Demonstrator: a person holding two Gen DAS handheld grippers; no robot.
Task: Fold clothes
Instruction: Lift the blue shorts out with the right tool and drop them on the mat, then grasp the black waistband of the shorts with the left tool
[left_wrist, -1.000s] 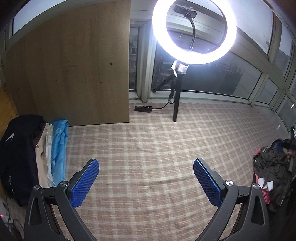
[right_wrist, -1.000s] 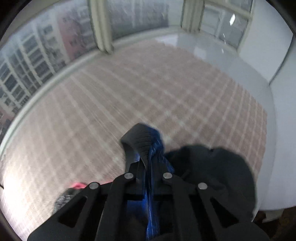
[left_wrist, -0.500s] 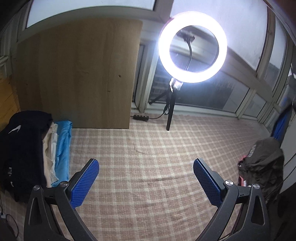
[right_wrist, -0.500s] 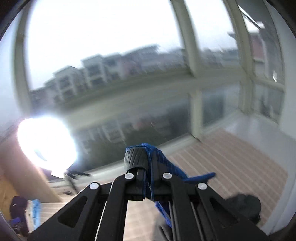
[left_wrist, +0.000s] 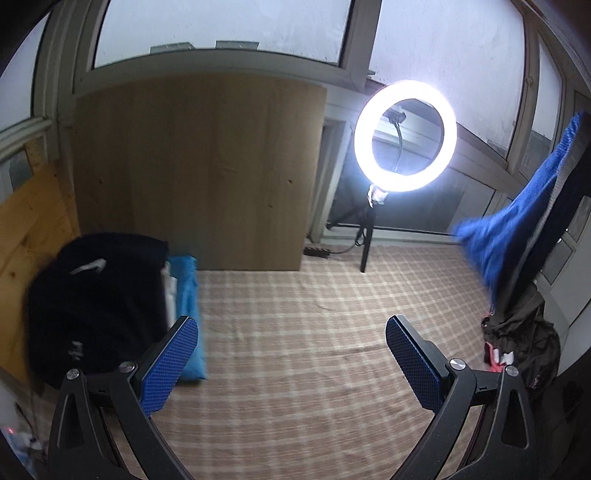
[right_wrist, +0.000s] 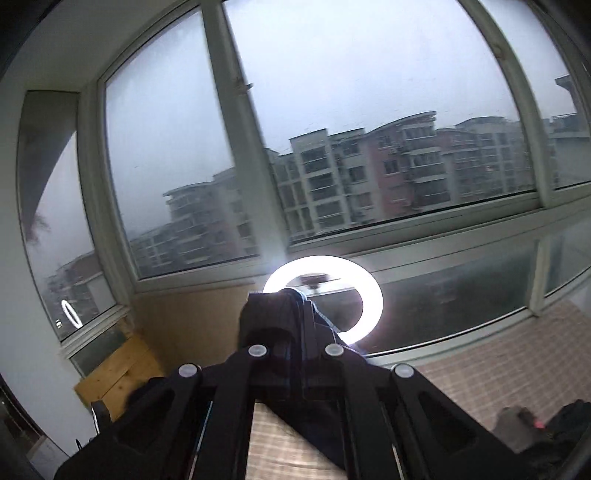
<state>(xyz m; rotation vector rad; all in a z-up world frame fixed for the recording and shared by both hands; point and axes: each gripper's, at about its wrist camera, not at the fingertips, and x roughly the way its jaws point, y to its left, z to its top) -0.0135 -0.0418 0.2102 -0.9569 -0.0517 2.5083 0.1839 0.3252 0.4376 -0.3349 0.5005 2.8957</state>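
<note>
My right gripper is shut on a blue garment and holds it high in the air. The same blue garment hangs at the right edge of the left wrist view, above the checked mat. My left gripper is open and empty, low over the mat. A pile of dark unfolded clothes lies on the mat at the right. A stack of folded clothes, black on top with white and light blue beside it, sits at the left.
A lit ring light on a tripod stands at the back of the mat, with a power strip beside it. A wooden board leans on the back wall. Windows surround the mat.
My right gripper has lifted the blue garment from the pile up into the air and swung toward the window. The left view has tilted upward; the garment now shows at its right.
</note>
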